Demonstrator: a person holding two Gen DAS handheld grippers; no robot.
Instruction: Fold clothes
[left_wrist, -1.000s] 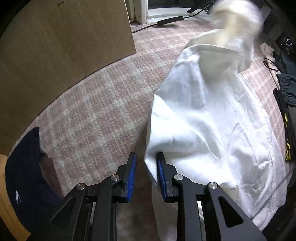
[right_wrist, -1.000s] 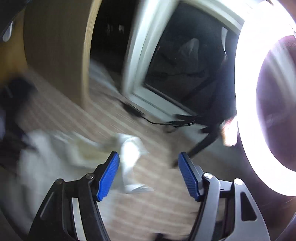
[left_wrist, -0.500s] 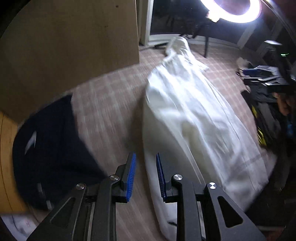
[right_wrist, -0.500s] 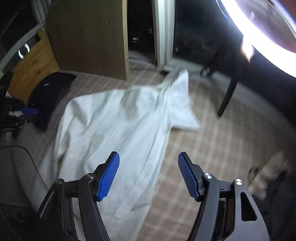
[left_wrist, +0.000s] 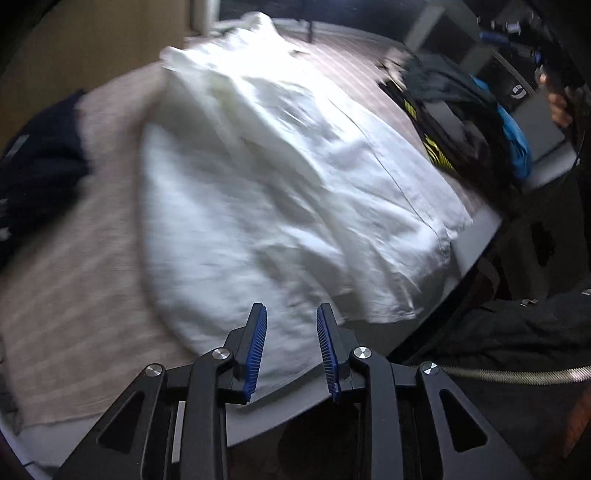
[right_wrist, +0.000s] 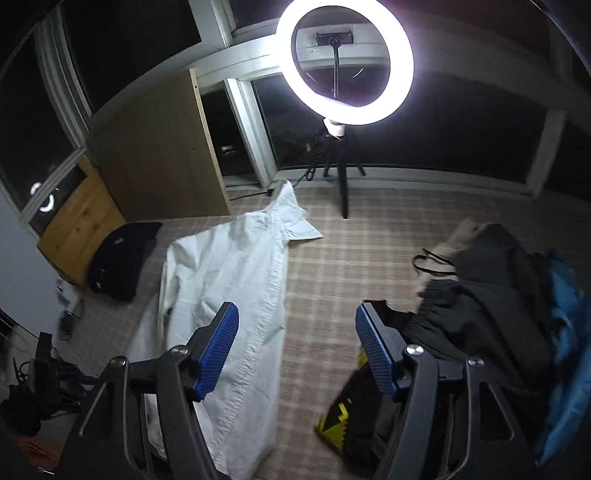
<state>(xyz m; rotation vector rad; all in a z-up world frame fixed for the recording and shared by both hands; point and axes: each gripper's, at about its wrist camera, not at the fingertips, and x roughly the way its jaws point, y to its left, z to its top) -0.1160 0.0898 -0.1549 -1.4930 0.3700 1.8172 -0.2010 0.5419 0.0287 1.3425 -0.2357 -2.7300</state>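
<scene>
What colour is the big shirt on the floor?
White. The shirt shows best in the right wrist view, spread on the checked carpet.

The shirt lies on the mat, with a folded garment to its left, a clothing pile to its right, and the ring light standing behind its collar end.

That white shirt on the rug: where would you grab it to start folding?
Probably the white shirt at its near hem corners, approached from the hem end. It lies flat, collar pointing away, and both the left gripper and right gripper hang open there.
</scene>
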